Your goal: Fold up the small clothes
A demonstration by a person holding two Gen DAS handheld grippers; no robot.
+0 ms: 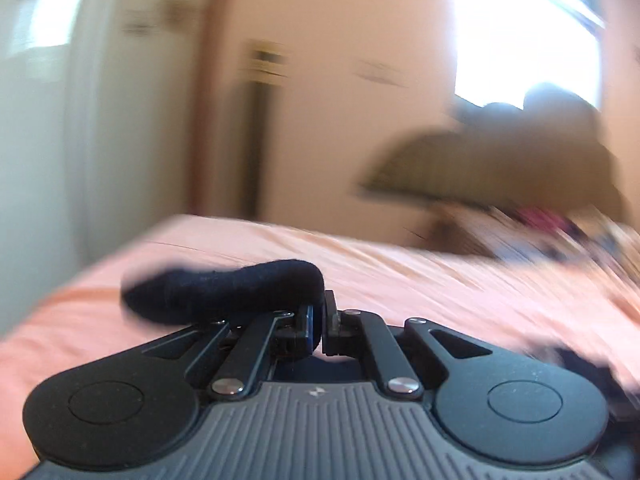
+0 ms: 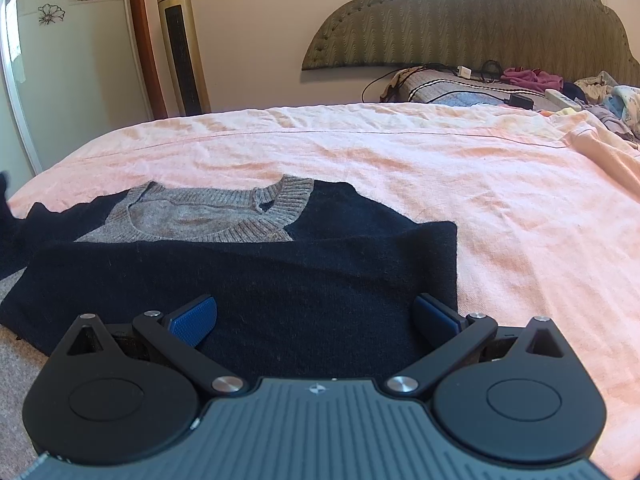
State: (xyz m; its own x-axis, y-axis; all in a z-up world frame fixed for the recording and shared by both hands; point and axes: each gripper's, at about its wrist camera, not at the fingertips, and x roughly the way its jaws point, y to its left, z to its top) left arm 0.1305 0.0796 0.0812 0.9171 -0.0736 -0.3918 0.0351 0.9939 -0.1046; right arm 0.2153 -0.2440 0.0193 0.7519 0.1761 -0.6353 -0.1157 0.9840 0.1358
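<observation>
From my left wrist camera everything is smeared with motion blur, but I can make out a pink bedsheet (image 1: 400, 280) filling the lower half, a cream wall behind it, a bright window (image 1: 528, 28) at upper right and the dark, scalloped shape of a headboard (image 1: 500, 168) below it. My left gripper (image 1: 318, 320) has its jaws drawn nearly together on a dark navy sleeve (image 1: 224, 292), which curls out to the left of the fingers and hangs above the sheet. The right wrist camera is sharp and gives me the room properly: the same pink sheet (image 2: 440, 168) spread over the bed, an olive zigzag-patterned headboard (image 2: 480, 20) against the wall, a tall gold tower fan (image 2: 182, 40) standing in the corner beside a wooden door frame, and flower decals on the panel at far left. At the head of the bed I see a pillow (image 2: 440, 88) with black cables and a charger lying on it, and a heap of mixed clothes (image 2: 600, 96) at the right edge, all of it lost to blur in the other view. The navy sweater (image 2: 280, 280) lies flat on the sheet just ahead of my right gripper (image 2: 316, 320), its grey ribbed collar (image 2: 224, 216) facing the headboard and one side folded across the body. That gripper's blue-padded jaws stand wide apart over the near hem, gripping nothing.
</observation>
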